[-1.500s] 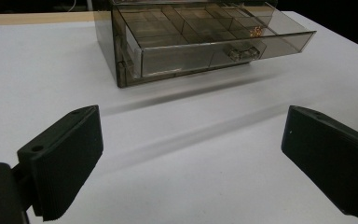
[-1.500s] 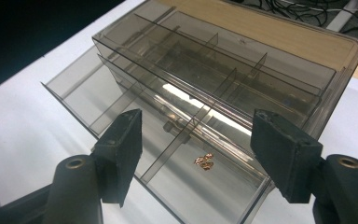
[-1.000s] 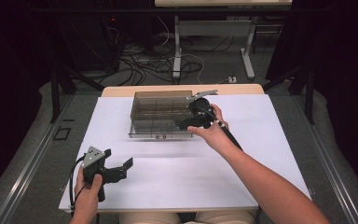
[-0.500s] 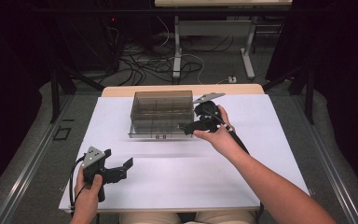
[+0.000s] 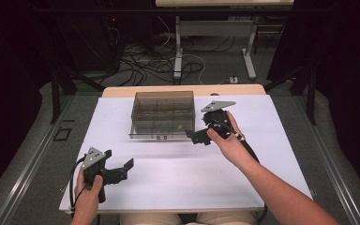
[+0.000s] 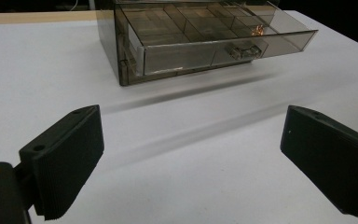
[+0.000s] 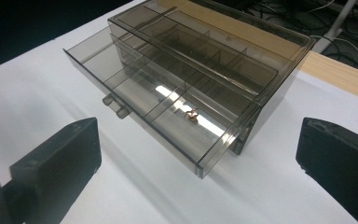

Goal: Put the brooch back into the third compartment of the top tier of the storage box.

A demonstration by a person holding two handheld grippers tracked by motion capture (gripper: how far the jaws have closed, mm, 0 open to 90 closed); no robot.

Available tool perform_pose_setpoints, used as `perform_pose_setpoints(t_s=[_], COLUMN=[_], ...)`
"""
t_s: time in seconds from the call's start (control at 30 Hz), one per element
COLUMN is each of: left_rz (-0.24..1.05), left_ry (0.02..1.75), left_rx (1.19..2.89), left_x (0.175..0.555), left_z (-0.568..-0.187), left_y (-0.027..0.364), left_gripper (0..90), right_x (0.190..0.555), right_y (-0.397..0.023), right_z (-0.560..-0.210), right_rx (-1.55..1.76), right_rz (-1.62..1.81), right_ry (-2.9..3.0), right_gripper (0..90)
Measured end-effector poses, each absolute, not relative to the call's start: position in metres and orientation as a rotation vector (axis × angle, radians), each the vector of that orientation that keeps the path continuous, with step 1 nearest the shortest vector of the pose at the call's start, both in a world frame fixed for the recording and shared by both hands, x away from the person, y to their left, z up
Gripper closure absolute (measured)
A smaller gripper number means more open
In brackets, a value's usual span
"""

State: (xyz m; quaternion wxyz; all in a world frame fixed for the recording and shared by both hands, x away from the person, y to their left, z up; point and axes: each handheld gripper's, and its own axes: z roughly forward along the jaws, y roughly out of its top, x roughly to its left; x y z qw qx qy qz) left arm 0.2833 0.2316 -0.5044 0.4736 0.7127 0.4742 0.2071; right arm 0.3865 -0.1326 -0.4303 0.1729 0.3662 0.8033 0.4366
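Plenty of bare white bench (image 5: pixel 178 183) toward the near edge and both sides. Smoked clear drawer box (image 5: pixel 163 115) near the far edge, drawer (image 7: pixel 168 112) pulled out toward the person, small copper-coloured piece (image 7: pixel 192 113) lying in its right-end compartment. Right tongs (image 5: pixel 196 136) spread open, just beside the drawer's right front corner, apart from it. Left tongs (image 5: pixel 123 168) open too, well apart near the front-left corner, nothing between them and the box.
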Motion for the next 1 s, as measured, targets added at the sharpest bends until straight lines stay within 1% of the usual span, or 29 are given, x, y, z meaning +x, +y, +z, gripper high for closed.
perform_pose_setpoints(t_s=[0.3,1.0], left_rz=[0.514,0.512], left_ry=[1.161,1.169], left_rx=[1.745,1.737], left_x=[0.283,0.283], left_z=[-0.504,-0.504], left_y=[0.233,0.233], left_gripper=[6.2,6.2], right_x=[0.373,0.350], right_y=[-0.148,-0.199], right_z=[-0.433,-0.443], right_rx=[1.048,1.098], right_rz=[1.246,1.259], right_ry=[2.275,2.189], right_gripper=[0.1,1.9])
